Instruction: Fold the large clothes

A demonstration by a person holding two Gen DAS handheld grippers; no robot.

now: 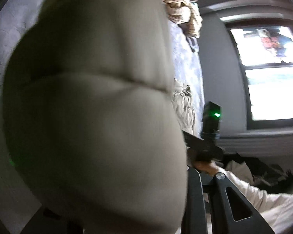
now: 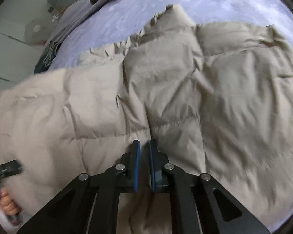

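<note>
A beige quilted puffer coat [image 2: 166,89] lies spread on a lavender bedspread [image 2: 166,5]. In the right wrist view my right gripper [image 2: 144,146] sits low over the coat's near part, its blue pads [image 2: 136,161] a narrow gap apart with a fold of fabric between them. The left gripper [image 2: 7,169] shows at the far left of that view, at the coat's raised left end, with a hand under it. In the left wrist view the coat [image 1: 91,107] bulges right against the lens and hides the fingertips; only the right finger's frame [image 1: 230,200] shows.
A striped beige garment [image 1: 181,5] lies crumpled at the bed's far end. A window [image 1: 271,72] is on the grey wall to the right. The other gripper's body with a green light [image 1: 212,120] shows beside the coat. Cabinets [image 2: 19,44] stand left of the bed.
</note>
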